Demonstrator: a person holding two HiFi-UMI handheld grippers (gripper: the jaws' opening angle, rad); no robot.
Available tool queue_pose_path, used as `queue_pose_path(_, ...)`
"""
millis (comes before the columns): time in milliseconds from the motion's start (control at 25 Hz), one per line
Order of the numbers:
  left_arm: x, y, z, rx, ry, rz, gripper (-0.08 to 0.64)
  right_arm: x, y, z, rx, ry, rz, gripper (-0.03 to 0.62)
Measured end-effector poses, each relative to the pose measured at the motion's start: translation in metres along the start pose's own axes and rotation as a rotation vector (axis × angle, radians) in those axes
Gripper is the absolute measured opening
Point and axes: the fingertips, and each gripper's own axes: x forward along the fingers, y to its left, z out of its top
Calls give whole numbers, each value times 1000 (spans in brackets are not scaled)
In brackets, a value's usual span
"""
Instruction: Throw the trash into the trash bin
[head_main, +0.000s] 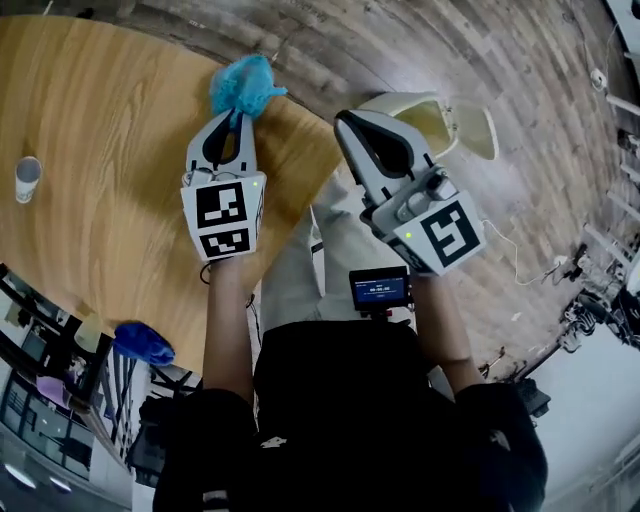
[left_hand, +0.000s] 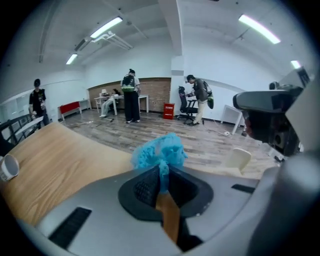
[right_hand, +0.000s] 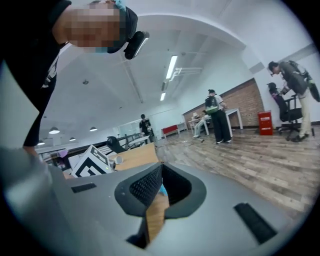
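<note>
We hold two hand-held tools out in front of us, seen from above in the head view. The left tool (head_main: 237, 118) is clamped shut on a blue wad of trash (head_main: 243, 88). The crumpled, frilly material fans out just past the tool's tips, with a thin strip of it pinched between them. In the left gripper view the same left tool (left_hand: 161, 171) grips the blue wad of trash (left_hand: 159, 151), which bunches up directly ahead of the jaws.

Under this tool lies a round wooden worktop (head_main: 100, 150), and the trash hangs over the worktop's far edge. Well off to the tool's left a paper cup (head_main: 28, 178) stands on the worktop. Behind the tool, near our left elbow, sits another blue bundle (head_main: 143, 343).

The right tool (head_main: 346, 120) is beside the left tool, to its right, apart from it. In the right gripper view the right tool (right_hand: 162, 167) has its jaws pressed together at the tips, and nothing is clamped there.

Just beyond the right tool's tips, and to their right, a cream trash bin (head_main: 440, 125) stands on the plank floor with its lid open. From the left tool, the trash bin (left_hand: 239, 159) is ahead and to the right.
</note>
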Motion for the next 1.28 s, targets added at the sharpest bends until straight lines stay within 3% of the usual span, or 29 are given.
queue_pose_path(160,26,-65,23,43,-17,-120,28,-54,-47,1,60,-91,-150,-2)
queue_pose_path(400,49,-164,54,26,-51,-267,28,-128,-98,-24,93,-96,-311,-2)
queue_pose_path(640,92,-279,48,166,-32,-383,28,-205,-158,-46,126,-116,-458,-2)
queue_pose_path(800,116,-342,24,204,14,-457,28,-251,-189,-78,177,-98,-531,-2)
queue_pose_path(1040,169,-387,-38,223,130,-509,28,-278,-220,-144,292,-87,-548,-2)
queue_pose_path(1280,234,-419,-128,258,260,-544,29,-287,-246,-223,370,-54,-567,-2)
